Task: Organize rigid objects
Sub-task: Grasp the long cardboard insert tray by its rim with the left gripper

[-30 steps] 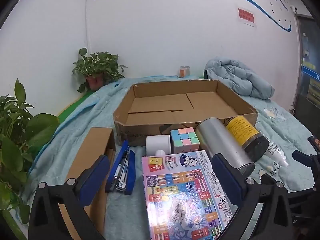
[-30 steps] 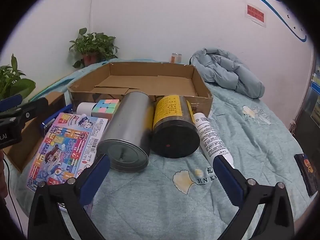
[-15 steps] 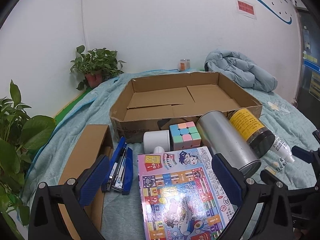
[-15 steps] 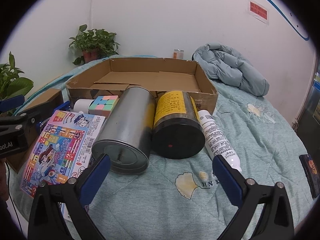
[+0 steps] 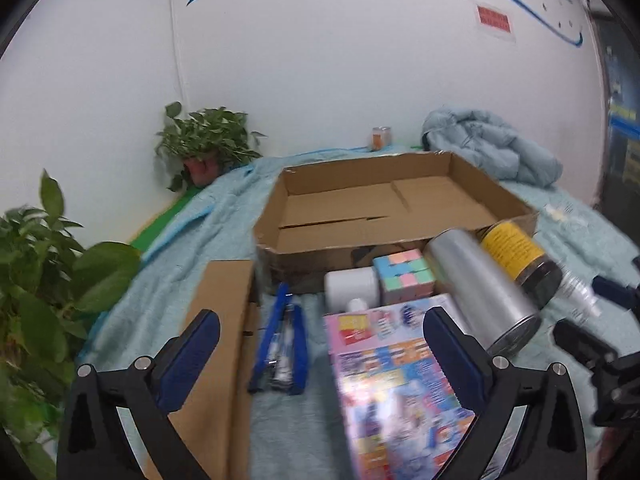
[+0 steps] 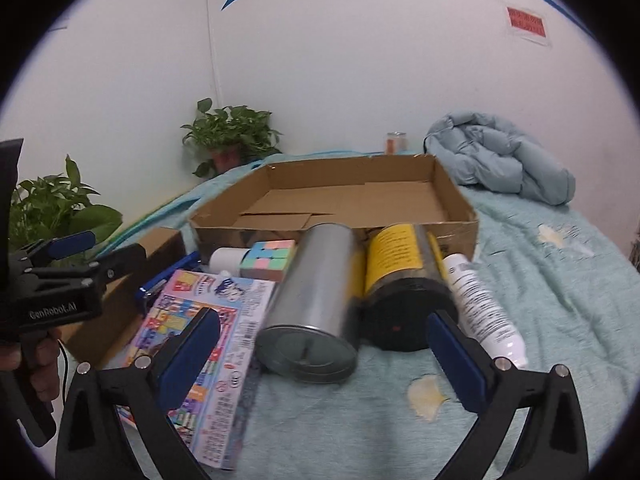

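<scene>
Both views have tipped upward since a second ago, so the cardboard tray (image 6: 452,204) sits lower in each frame and more wall shows above it; the objects themselves lie where they were.

Left tool (image 5: 320,344): jaws wide apart, nothing between them, hovering over the blue stapler (image 5: 280,348) and the edge of the colourful game box (image 5: 396,384) at lower centre of its view. Right tool (image 6: 322,348): its jaws are opening, now spread wide with nothing gripped; the silver can (image 6: 316,304) and the yellow-labelled jar (image 6: 400,292) lie just ahead of it in the middle of the frame.

By my reading this is the approach step: no object has gone into the tray, which looks bare inside, and neither tool has committed to a pick. The next move seems to call for the right tool to advance and straddle one cylinder across its round body. Both lie on their sides touching each other, so the jaws would need to slip between them without rolling either.

Count on the bedspread (image 6: 540,288), in front of the tray:
- one silver can
- one yellow-labelled jar
- one white tube (image 6: 480,308), right of the jar
- one pastel puzzle cube (image 6: 266,264)
- one small white bottle (image 6: 228,258), beside the cube
- one game box
- one stapler
- two potted plants at left, one folded quilt at upper right
</scene>
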